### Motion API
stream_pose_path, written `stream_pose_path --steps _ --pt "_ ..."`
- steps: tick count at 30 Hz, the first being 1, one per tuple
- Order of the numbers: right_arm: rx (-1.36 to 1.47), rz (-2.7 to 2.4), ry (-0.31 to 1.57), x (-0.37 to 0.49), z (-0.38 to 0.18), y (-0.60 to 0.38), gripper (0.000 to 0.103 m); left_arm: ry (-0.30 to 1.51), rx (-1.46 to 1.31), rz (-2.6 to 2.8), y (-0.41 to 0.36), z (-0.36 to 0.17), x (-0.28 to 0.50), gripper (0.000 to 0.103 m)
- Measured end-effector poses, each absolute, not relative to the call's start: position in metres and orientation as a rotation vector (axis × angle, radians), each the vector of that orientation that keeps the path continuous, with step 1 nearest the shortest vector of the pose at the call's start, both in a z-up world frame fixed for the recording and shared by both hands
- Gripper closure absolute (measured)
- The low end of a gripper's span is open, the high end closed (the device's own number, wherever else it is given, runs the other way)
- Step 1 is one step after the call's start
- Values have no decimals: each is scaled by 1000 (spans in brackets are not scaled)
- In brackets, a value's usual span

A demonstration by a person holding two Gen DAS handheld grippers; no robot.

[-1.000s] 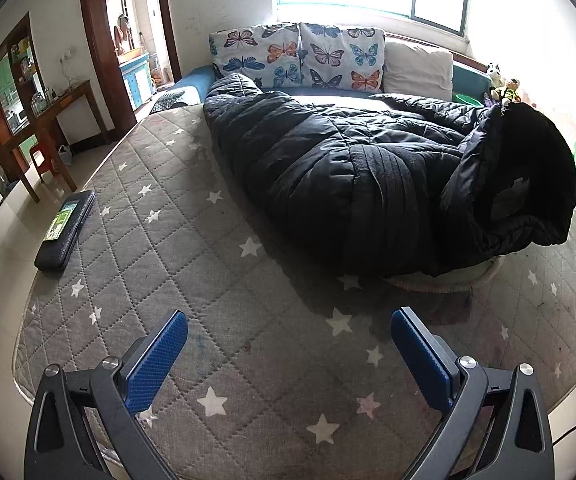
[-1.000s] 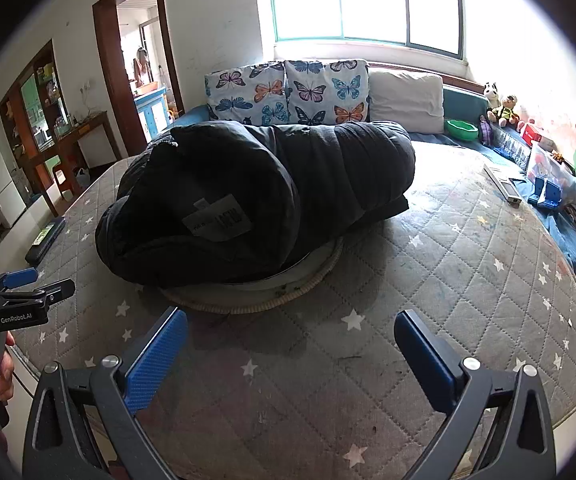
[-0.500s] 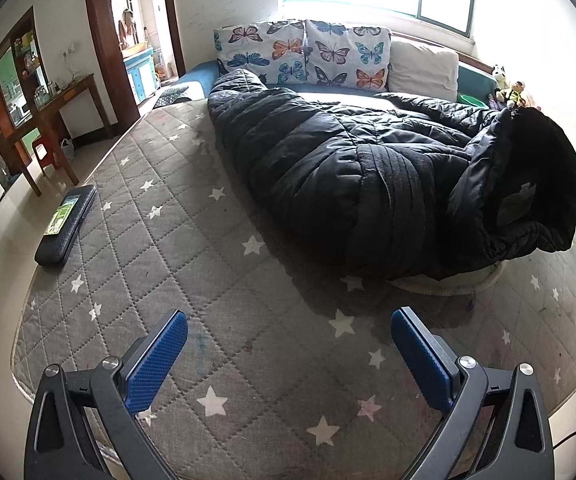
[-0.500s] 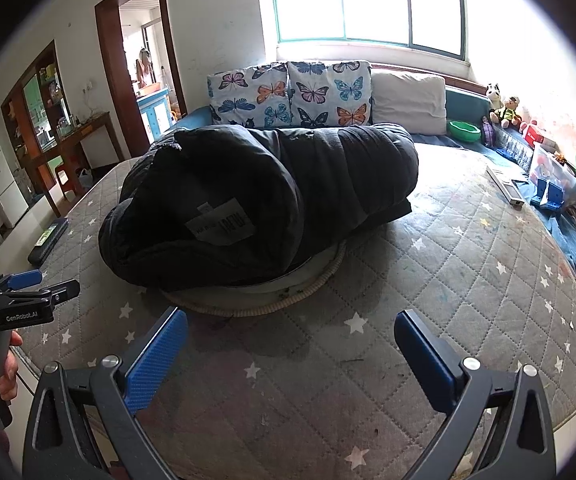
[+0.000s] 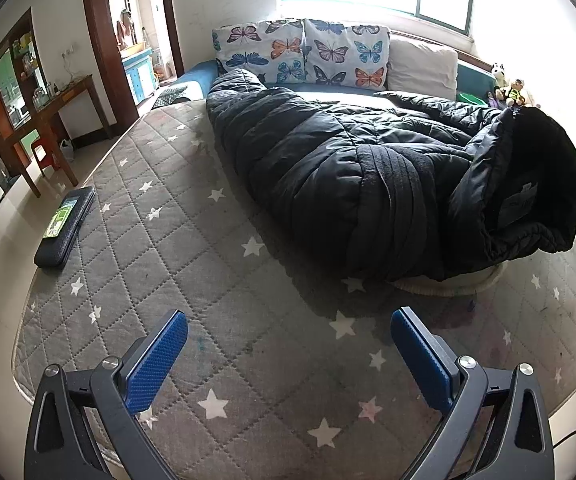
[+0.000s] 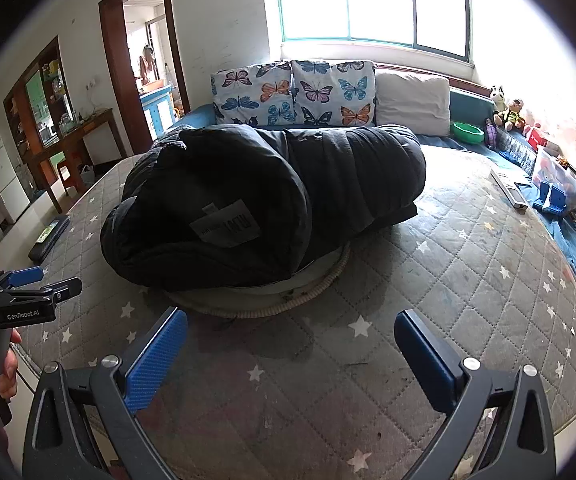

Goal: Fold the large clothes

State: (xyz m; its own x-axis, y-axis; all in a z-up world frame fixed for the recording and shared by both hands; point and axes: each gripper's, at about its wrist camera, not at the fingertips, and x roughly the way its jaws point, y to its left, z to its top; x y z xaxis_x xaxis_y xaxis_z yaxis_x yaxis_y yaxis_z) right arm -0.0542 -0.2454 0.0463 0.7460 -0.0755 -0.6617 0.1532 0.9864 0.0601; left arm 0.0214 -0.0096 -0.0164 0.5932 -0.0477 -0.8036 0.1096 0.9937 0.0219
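A big black puffer coat [image 5: 368, 172] lies bunched on the grey star-print mattress [image 5: 192, 264], its hood end with a white label [image 6: 226, 226] turned toward the near edge. It partly covers a round woven mat [image 6: 288, 298]. My left gripper [image 5: 288, 356] hovers open above the near part of the mattress, well short of the coat, nothing between its blue pads. My right gripper [image 6: 290, 354] is open too, a little short of the mat's rim. In the right wrist view, the left gripper [image 6: 36, 280] shows at the left edge, held by a hand [image 6: 6, 360].
Butterfly pillows [image 5: 300, 54] and a white pillow [image 5: 422, 64] line the far side under the window. A flat black case [image 5: 64, 222] lies at the mattress's left edge. Toys, a green bowl [image 6: 466, 132] and boxes [image 6: 552, 196] crowd the right side. A wooden desk [image 5: 44, 128] stands left.
Both grippers have edged forward toward the coat, which now looks slightly nearer in each view. The coat itself has not moved, and both stay open.
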Motion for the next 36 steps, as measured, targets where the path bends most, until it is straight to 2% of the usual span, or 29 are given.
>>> stream_pose_path --steps 21,34,36 --pt "82 -129 708 -36 59 -251 0 921 99 -150 -16 -6 40 0" --pt "12 -104 699 5 61 -245 0 950 44 -292 -31 9 100 0" --pt "2 -96 707 9 59 -243 5 967 27 -333 -35 7 109 3"
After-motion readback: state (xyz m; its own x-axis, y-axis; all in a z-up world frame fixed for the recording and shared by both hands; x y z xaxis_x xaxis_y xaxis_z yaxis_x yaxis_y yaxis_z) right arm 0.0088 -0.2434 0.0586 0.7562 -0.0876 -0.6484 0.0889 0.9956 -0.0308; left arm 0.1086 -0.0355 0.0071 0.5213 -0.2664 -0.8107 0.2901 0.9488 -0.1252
